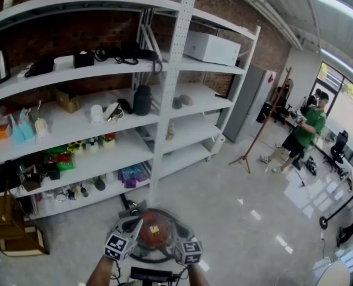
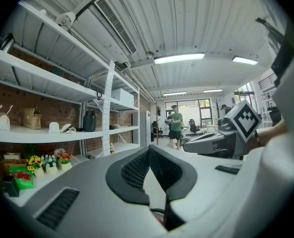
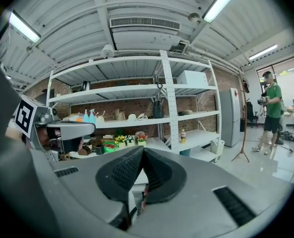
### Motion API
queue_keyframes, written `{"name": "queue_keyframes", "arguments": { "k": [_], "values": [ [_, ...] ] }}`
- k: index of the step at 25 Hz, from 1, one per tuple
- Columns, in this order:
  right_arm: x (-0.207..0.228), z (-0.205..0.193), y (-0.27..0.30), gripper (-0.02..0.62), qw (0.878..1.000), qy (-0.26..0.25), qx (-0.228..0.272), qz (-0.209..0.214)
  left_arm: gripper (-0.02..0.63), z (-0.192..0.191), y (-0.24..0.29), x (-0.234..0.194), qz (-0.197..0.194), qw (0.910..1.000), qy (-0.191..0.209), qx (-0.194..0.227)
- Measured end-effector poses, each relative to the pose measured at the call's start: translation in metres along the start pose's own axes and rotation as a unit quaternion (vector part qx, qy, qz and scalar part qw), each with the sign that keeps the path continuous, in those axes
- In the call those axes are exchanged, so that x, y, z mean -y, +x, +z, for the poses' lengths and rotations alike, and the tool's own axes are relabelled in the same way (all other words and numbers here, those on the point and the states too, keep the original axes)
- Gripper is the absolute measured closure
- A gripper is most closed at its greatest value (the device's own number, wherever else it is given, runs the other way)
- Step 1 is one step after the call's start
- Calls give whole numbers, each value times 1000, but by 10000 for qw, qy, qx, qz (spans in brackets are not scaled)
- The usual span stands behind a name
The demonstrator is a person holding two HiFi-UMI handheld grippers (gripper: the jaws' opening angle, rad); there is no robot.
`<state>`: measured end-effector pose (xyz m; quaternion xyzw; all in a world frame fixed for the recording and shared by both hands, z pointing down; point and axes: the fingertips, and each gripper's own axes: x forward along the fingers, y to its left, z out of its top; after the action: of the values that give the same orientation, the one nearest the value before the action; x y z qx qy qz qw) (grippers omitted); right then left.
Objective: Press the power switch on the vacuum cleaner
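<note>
The vacuum cleaner (image 1: 153, 230) is a round machine with a reddish-brown top and a dark ring, standing on the floor in front of the shelves. Both grippers hover just over it, side by side, in the head view. My left gripper (image 1: 136, 211) is over its left edge and my right gripper (image 1: 177, 238) over its right edge. In the left gripper view the jaws of the left gripper (image 2: 149, 149) meet at their tips with nothing held. The right gripper (image 3: 142, 150) looks the same in its own view. I cannot make out a power switch.
A tall white shelf unit (image 1: 170, 70) full of small items fills the left and back. A wooden crate (image 1: 9, 228) sits at lower left. A stand (image 1: 257, 137) and a person in a green shirt (image 1: 307, 127) are at the right, across the pale floor (image 1: 248, 219).
</note>
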<state>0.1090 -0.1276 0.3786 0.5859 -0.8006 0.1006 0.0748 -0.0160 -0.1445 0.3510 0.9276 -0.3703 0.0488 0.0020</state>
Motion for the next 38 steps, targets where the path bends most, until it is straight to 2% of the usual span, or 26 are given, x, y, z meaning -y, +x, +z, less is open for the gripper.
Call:
{"name": "queue_keyframes", "arguments": {
  "k": [11, 24, 38],
  "values": [
    [-8, 15, -21, 583, 9998, -31, 190, -93, 600, 16, -8, 7, -151, 9997, 91, 171],
    [0, 26, -26, 583, 9991, 87, 323, -266, 600, 27, -15, -12, -12, 9996, 36, 264],
    [10, 23, -26, 583, 9983, 342, 336, -317, 600, 16, -14, -17, 39, 9999, 1, 128]
  ]
}}
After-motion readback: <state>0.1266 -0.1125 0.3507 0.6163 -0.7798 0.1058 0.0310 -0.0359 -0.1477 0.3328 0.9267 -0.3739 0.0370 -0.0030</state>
